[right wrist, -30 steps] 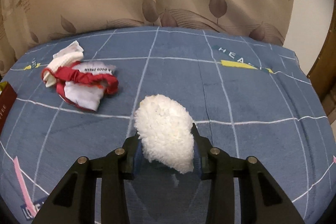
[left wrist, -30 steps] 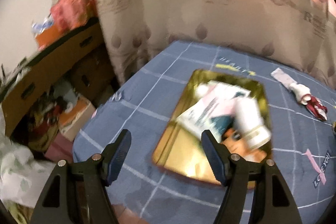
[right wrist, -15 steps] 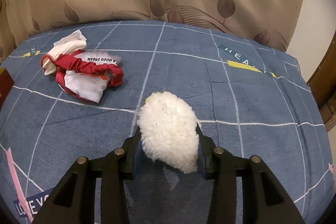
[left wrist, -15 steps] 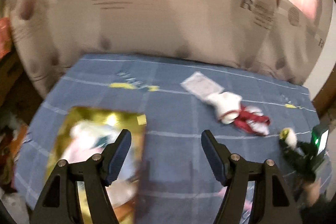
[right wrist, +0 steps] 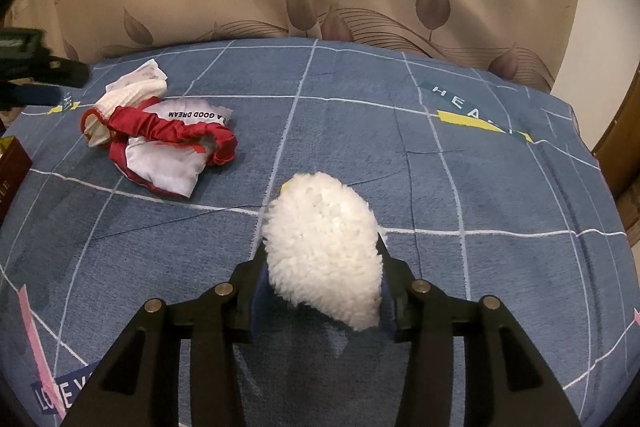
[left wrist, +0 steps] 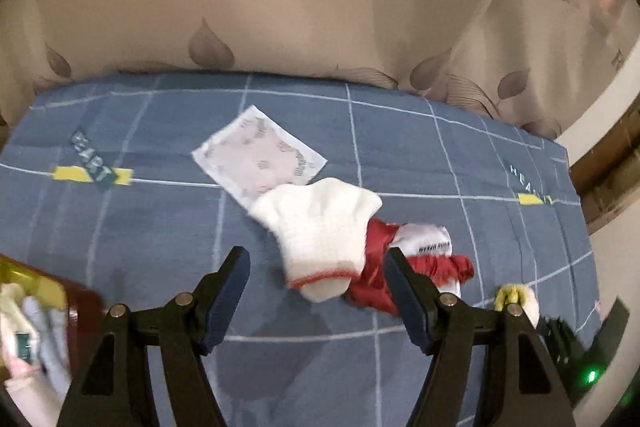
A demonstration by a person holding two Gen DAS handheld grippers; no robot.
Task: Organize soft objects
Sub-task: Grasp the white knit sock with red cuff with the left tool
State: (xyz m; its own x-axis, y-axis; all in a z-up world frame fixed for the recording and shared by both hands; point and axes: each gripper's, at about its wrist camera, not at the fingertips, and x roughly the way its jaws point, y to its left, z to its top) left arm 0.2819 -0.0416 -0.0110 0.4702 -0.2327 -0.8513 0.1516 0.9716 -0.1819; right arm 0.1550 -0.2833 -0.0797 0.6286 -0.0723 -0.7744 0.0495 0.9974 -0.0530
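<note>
right gripper (right wrist: 320, 263): jaws opening around fluffy white ball (right wrist: 322, 251), pads hidden | left gripper (left wrist: 318, 291): jaws wide, empty, over white glove (left wrist: 320, 231) and red cloth (left wrist: 378, 267), partly covered | gold box (left wrist: 36, 287) cut off | bedsheet (left wrist: 160, 227)

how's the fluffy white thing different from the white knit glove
The fluffy thing is shaggy and oval, sitting between the right gripper as its jaws open. The glove is flat smooth knit with a red-trimmed cuff, lying free ahead of the open left gripper. Both are white and soft.
</note>
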